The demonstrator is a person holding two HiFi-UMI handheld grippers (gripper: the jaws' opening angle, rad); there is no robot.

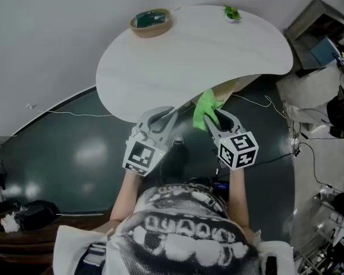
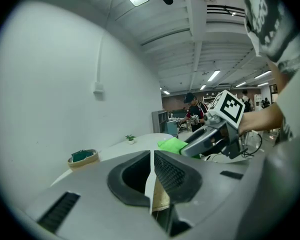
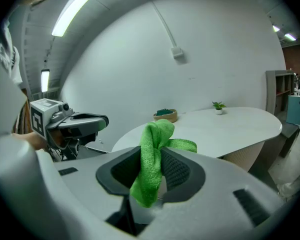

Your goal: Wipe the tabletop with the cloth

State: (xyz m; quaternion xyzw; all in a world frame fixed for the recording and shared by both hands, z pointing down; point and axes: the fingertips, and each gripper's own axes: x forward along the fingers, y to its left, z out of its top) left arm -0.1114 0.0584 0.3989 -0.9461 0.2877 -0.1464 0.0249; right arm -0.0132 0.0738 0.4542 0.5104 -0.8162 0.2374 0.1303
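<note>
White tabletop (image 1: 195, 50) lies ahead: the right gripper (image 1: 218, 119), clamped on the bunched green cloth (image 1: 204, 109) just off its near edge, may wipe with only a narrow wad, while the left gripper (image 1: 159, 118) sits closed and empty.

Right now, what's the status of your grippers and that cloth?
Right gripper shut on green cloth, at tabletop's near edge. Left gripper shut, empty. Basket and small plant at far edge.

Inspection finding: no legible text, brand, number or sign in any view. The left cube (image 1: 142, 155) and right cube (image 1: 238, 149) carry black-and-white square code patterns only. The print on the person's shirt (image 1: 183, 234) is not readable.
</note>
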